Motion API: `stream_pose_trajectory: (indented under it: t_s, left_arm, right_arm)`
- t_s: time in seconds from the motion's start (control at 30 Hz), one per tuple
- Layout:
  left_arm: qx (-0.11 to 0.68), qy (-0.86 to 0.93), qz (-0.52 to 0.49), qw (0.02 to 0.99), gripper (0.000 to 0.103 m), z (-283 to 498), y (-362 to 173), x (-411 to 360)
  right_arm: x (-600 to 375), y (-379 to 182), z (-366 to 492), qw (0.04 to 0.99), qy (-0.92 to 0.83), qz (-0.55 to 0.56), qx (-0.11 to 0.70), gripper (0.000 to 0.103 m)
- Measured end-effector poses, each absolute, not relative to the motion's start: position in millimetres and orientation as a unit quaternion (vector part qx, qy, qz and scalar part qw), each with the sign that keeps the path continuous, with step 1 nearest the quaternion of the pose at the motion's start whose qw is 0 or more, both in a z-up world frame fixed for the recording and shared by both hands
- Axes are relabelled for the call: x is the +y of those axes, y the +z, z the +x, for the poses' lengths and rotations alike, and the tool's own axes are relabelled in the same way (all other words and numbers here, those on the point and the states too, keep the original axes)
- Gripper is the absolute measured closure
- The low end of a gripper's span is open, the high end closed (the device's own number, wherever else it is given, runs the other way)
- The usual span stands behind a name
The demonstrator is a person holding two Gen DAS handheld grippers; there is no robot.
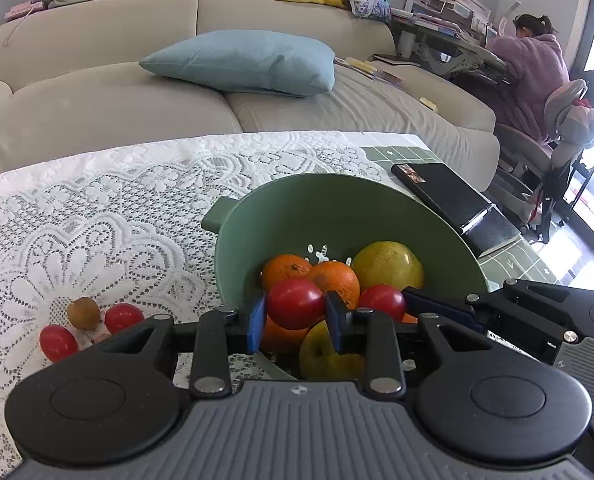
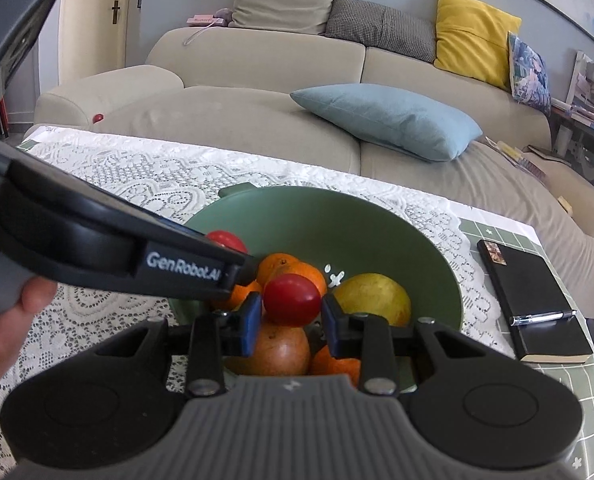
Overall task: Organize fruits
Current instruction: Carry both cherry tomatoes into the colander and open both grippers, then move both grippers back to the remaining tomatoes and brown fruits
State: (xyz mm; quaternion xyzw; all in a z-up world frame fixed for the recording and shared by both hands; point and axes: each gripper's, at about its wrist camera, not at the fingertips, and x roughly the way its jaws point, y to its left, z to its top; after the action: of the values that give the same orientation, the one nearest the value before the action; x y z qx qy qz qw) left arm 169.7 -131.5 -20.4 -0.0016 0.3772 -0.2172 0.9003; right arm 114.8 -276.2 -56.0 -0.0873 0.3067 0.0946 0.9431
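Over the green bowl (image 1: 337, 208) in the left wrist view, the left tool (image 1: 295, 316) pinches a red tomato (image 1: 295, 309) between nearly closed blue pads, poised above the oranges (image 1: 333, 280) and pears — likely to drop it in — while two more tomatoes (image 1: 123, 317) and a brown fruit (image 1: 83, 313) wait on the lace-covered counter (image 1: 97, 208) to the left. In the right wrist view, the right tool (image 2: 291, 312) likewise grips a tomato (image 2: 291, 299) over the same bowl (image 2: 377, 232) — the left tool's arm crosses in from the near left.
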Motion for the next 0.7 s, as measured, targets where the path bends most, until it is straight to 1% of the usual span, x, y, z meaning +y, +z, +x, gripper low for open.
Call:
stream_pose_trajectory:
  t_s: [0.03, 0.07, 0.1, 0.3, 0.33, 0.37, 0.4, 0.47, 0.53, 0.6, 0.7]
  left_arm:
    - [0.376, -0.217, 0.0, 0.901, 0.068, 169.6, -20.4, -131.5]
    - [0.376, -0.217, 0.001, 0.901, 0.065, 169.4, -20.6, -131.7]
    - [0.375, -0.216, 0.001, 0.901, 0.065, 169.3, -20.5, -131.1]
    - [0.363, -0.215, -0.007, 0.907, 0.053, 164.9, -14.7, -129.7]
    - [0.359, -0.216, -0.008, 0.908, 0.051, 163.7, -12.9, -129.5]
    - [0.354, -0.217, -0.01, 0.909, 0.049, 162.1, -10.8, -128.7]
    - [0.349, -0.217, -0.011, 0.911, 0.049, 160.5, -8.6, -127.5]
    - [0.339, -0.211, -0.016, 0.917, 0.049, 157.7, -3.6, -125.1]
    - [0.328, -0.207, -0.02, 0.922, 0.049, 154.5, 1.9, -120.7]
    - [0.315, -0.199, -0.023, 0.928, 0.049, 149.9, 7.4, -115.4]
    - [0.299, -0.188, -0.023, 0.935, 0.049, 144.0, 15.2, -106.7]
  right_arm:
    - [-276.3, -56.0, 114.9, 0.943, 0.095, -0.087, 0.306, 0.073]
    - [-276.2, -55.9, 115.1, 0.944, 0.094, -0.086, 0.305, 0.07]
    - [-276.7, -55.7, 115.2, 0.944, 0.095, -0.085, 0.304, 0.064]
    - [-275.9, -54.0, 113.9, 0.947, 0.096, -0.087, 0.295, 0.061]
    - [-276.0, -53.6, 113.6, 0.947, 0.096, -0.087, 0.293, 0.06]
    - [-276.4, -52.9, 113.1, 0.948, 0.095, -0.086, 0.29, 0.055]
    - [-276.6, -52.1, 112.2, 0.95, 0.093, -0.085, 0.286, 0.049]
    - [-276.4, -50.7, 110.6, 0.953, 0.088, -0.085, 0.276, 0.045]
    - [-275.8, -49.8, 109.3, 0.956, 0.084, -0.088, 0.268, 0.044]
    - [-274.6, -48.6, 107.9, 0.959, 0.081, -0.089, 0.257, 0.04]
    - [-270.4, -44.5, 102.3, 0.965, 0.084, -0.082, 0.233, 0.036]
